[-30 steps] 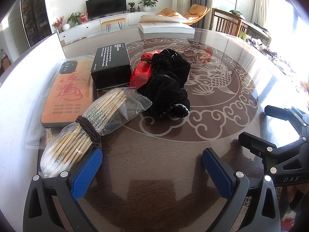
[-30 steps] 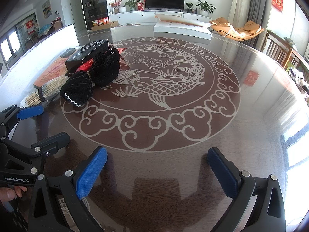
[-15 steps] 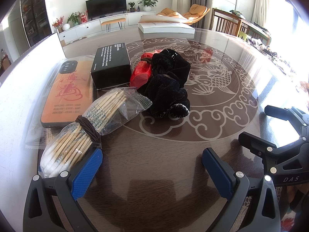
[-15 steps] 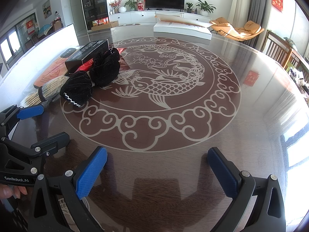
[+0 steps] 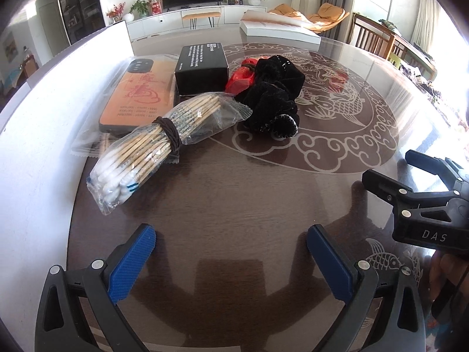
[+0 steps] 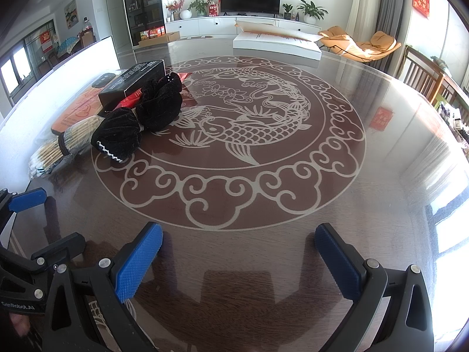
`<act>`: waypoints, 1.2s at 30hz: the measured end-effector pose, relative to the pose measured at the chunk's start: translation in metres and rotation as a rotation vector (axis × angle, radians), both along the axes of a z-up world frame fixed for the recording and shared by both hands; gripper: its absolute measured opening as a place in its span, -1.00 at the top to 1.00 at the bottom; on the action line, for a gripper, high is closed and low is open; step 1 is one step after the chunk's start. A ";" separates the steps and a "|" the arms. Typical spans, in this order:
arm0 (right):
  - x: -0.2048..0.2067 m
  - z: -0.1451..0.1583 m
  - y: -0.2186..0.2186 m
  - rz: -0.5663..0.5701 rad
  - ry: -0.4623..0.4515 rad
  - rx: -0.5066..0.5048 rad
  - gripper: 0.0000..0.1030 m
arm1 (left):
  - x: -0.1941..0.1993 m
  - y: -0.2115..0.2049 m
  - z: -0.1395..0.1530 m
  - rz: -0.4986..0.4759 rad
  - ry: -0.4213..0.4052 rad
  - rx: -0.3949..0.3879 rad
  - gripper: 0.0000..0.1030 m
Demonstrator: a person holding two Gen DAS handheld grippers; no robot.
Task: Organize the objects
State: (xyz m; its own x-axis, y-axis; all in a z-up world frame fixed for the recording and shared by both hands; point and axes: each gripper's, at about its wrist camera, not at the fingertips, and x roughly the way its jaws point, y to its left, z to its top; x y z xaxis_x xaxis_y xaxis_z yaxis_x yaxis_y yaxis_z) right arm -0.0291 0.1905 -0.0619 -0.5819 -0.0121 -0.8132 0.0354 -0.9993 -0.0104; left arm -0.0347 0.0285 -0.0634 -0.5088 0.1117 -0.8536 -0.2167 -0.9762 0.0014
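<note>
A clear bag of cotton swabs, bound with a brown band, lies on the round glass-topped table. Beyond it lie an orange phone case, a black box, a red packet and a black velvet scrunchie. My left gripper is open and holds nothing, a short way in front of the swab bag. My right gripper is open too, over bare table, with the scrunchie far ahead to its left. Each gripper shows at the edge of the other's view.
A flat white box rests at the table's far side. A white upright panel runs along the left edge. A wooden chair stands at the right. The koi pattern fills the table's middle.
My left gripper has drawn back from the swab bag, which lay against its left pad and now sits apart. The right gripper has stayed put.
</note>
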 end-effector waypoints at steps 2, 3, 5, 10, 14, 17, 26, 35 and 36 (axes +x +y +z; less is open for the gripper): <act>0.000 0.000 0.000 0.000 0.000 0.000 -1.00 | -0.002 -0.007 0.000 0.044 0.000 0.000 -1.00; 0.000 0.000 0.000 0.000 0.000 0.000 -1.00 | -0.003 -0.012 0.000 0.069 0.001 0.001 -1.00; 0.000 0.000 0.000 0.000 0.000 0.000 -1.00 | -0.004 -0.018 -0.001 0.102 0.005 0.003 -1.00; -0.002 0.000 -0.001 0.013 0.000 -0.003 -1.00 | -0.002 -0.018 -0.001 0.102 0.012 0.001 -1.00; -0.030 0.008 -0.006 0.048 -0.060 -0.090 -1.00 | -0.001 -0.017 -0.001 0.104 0.018 0.002 -1.00; -0.055 0.029 -0.024 0.083 -0.044 -0.200 -1.00 | -0.003 -0.017 -0.001 0.107 0.022 0.002 -1.00; -0.125 0.017 -0.077 0.134 -0.130 -0.247 -0.21 | -0.001 -0.016 0.000 0.106 0.024 0.003 -1.00; -0.062 0.015 -0.015 0.161 -0.121 -0.121 0.00 | 0.001 -0.016 0.001 0.109 0.025 0.003 -1.00; -0.056 0.015 -0.008 0.159 -0.114 -0.111 0.00 | 0.001 -0.016 0.001 0.109 0.025 0.003 -1.00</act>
State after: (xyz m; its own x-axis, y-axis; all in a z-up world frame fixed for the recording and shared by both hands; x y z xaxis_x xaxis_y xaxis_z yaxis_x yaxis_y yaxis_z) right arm -0.0852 0.1827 -0.0470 -0.4696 -0.1894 -0.8623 0.1876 -0.9758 0.1122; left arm -0.0341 0.0123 -0.0624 -0.5391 0.0576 -0.8403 -0.1096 -0.9940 0.0021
